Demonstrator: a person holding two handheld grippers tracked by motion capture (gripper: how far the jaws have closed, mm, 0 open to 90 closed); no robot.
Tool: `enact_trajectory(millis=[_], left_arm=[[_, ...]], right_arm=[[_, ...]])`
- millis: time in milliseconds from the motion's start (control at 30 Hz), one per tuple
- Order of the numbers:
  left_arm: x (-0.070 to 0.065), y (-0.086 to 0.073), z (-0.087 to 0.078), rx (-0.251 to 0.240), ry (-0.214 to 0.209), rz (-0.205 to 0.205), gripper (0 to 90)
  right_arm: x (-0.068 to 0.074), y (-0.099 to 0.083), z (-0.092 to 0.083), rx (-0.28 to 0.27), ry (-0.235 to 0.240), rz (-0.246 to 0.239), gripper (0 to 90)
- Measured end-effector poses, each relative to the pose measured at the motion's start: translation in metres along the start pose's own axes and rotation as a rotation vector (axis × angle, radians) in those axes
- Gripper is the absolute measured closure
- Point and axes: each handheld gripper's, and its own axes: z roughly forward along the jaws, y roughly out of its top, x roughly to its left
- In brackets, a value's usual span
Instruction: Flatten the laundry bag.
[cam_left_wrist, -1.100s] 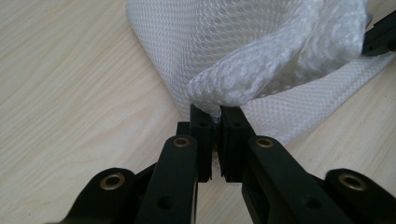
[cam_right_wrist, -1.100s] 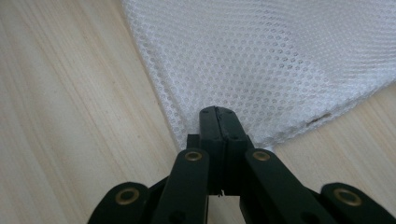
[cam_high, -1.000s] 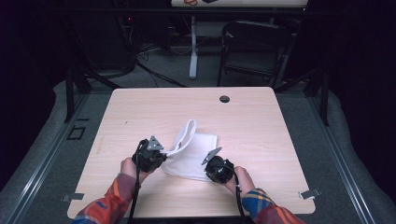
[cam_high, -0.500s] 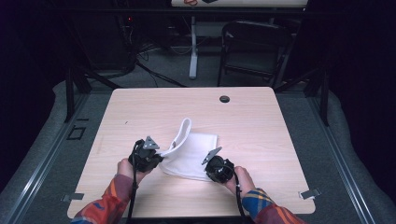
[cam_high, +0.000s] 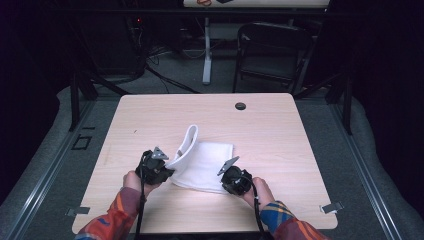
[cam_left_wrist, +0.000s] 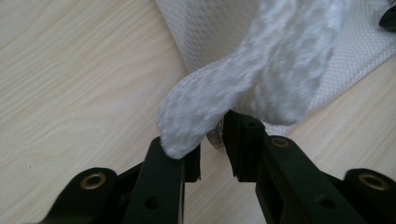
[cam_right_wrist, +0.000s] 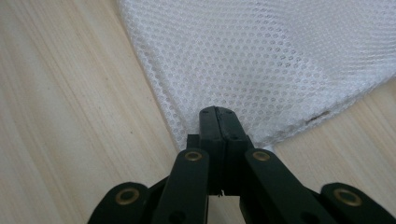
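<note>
A white mesh cloth (cam_high: 202, 167), folded into a flat rectangle of perforated woven fabric, lies in the lower middle of the high view on a light wooden table (cam_high: 280, 135) with rounded corners, nearer the person's edge than the far one. Its left edge rises off the surface in a curved, upright loop that arches toward the upper middle of the frame, while the rest lies flat and smooth. In the right gripper view the cloth fills the upper right, its weave a regular grid of small round holes, with a stitched hem running along its lower right border. In the left gripper view the raised flap (cam_left_wrist: 243, 88) appears blurred and thick in the centre, and the flat layers with a finer weave lie behind it at upper right. The left gripper (cam_high: 162, 167), at the lower left of the cloth, has its jaws a narrow gap apart; they have just been opening, and the tip of the flap rests on the left jaw between them without being pinched. The right gripper (cam_high: 231, 172), at the cloth's lower right corner, has its jaws pressed together on the fabric's corner. A small dark round grommet (cam_high: 240, 106) sits in the table near its far edge.
</note>
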Motion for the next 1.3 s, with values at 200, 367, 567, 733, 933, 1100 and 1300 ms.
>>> enact_trajectory(millis=[200,367,567,733,933,1100,1300], left_arm=[[0.004,-0.005,0.000,0.049,0.015,-0.023,55.4],[0.009,-0.011,-0.005,0.060,0.023,-0.064,37.0],[0.019,-0.019,-0.016,0.056,0.047,-0.122,24.2],[0.024,-0.023,-0.026,0.036,0.081,-0.161,18.3],[0.023,-0.021,-0.032,-0.033,0.094,-0.156,15.9],[0.007,-0.010,-0.025,-0.036,0.063,-0.085,15.8],[-0.009,0.006,-0.004,-0.016,-0.007,0.017,17.2]], right_arm=[[-0.007,-0.004,-0.001,-0.004,0.006,0.012,90.0],[-0.014,-0.007,-0.004,0.004,0.018,0.005,90.0],[-0.019,-0.010,-0.005,-0.001,0.018,0.017,90.0],[-0.024,-0.010,-0.009,0.019,0.008,0.021,85.1],[-0.031,-0.011,-0.013,0.019,0.008,0.062,73.0],[-0.037,-0.013,-0.023,0.013,0.031,0.115,45.3],[-0.041,-0.016,-0.038,-0.006,0.041,0.167,26.8]])
